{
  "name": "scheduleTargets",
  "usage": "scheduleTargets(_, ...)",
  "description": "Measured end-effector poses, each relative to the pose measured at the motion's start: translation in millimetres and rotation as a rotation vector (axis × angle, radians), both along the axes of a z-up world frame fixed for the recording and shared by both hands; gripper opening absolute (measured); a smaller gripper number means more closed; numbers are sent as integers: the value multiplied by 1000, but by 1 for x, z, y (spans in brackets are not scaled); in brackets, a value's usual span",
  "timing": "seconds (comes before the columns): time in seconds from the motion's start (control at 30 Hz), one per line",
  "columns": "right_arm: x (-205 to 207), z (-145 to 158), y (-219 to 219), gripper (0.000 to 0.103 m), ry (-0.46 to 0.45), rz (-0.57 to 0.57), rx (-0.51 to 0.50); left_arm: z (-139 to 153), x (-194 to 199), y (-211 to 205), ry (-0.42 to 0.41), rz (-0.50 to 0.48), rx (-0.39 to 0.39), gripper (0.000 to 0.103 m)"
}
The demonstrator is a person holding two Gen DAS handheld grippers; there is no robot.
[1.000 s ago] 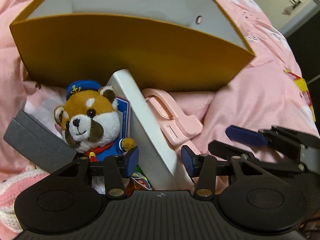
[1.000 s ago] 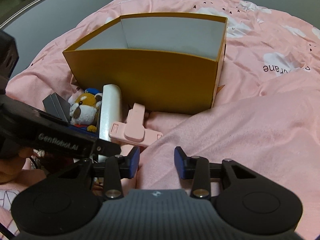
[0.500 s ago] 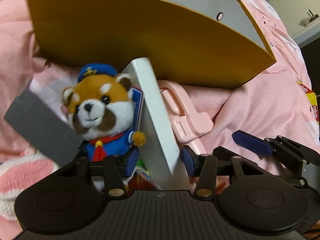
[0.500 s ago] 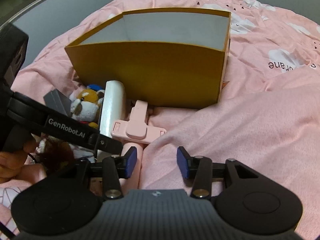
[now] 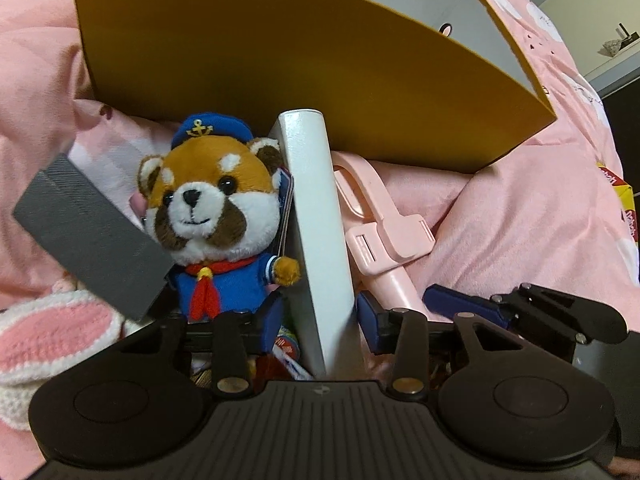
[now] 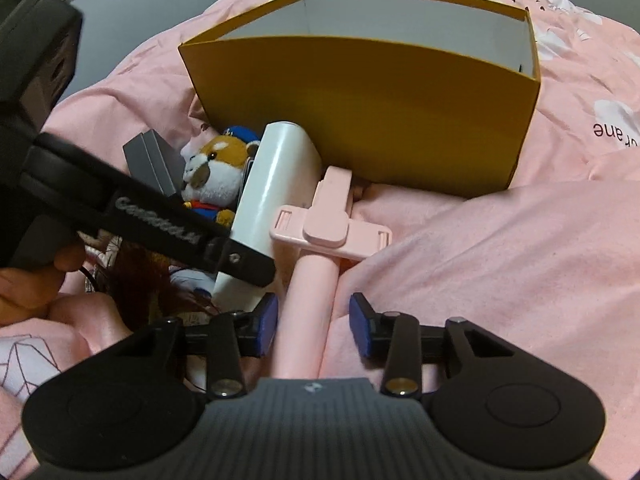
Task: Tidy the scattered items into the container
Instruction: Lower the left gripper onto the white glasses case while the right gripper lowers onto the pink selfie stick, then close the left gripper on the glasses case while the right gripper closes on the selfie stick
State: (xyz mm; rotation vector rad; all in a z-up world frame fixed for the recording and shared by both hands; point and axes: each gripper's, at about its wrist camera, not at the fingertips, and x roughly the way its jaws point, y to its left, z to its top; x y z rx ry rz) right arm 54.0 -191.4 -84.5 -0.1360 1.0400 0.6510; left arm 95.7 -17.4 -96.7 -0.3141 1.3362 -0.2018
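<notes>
In front of the yellow box (image 6: pixel 372 120), the left gripper (image 5: pixel 318 320) is closing around the white case (image 5: pixel 316 240) while the right gripper (image 6: pixel 314 330) is closing astride the pink handle (image 6: pixel 306 320), neither visibly pinching, likely readying lifts into it.

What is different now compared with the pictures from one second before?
Both tools came closer to the pile. The left tool now straddles the white flat box, closing. The right tool now straddles the pink plastic handle, closing; before only blanket lay there. The yellow cardboard container and red panda plush stayed.
</notes>
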Motion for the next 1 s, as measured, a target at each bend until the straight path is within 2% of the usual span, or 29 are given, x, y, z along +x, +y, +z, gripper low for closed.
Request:
scheduleTargets(0.47, 9, -15, 13, 42, 29, 22, -1, -19, 25, -25, 21, -49, 62, 40)
scheduleTargets(0.77, 20, -32, 25, 37, 62, 44, -16, -11, 20, -6, -1, -11, 7, 37)
scheduleTargets(1.0, 9, -18, 17, 34, 37, 16, 8, 11, 3, 8, -61, 0, -41, 34)
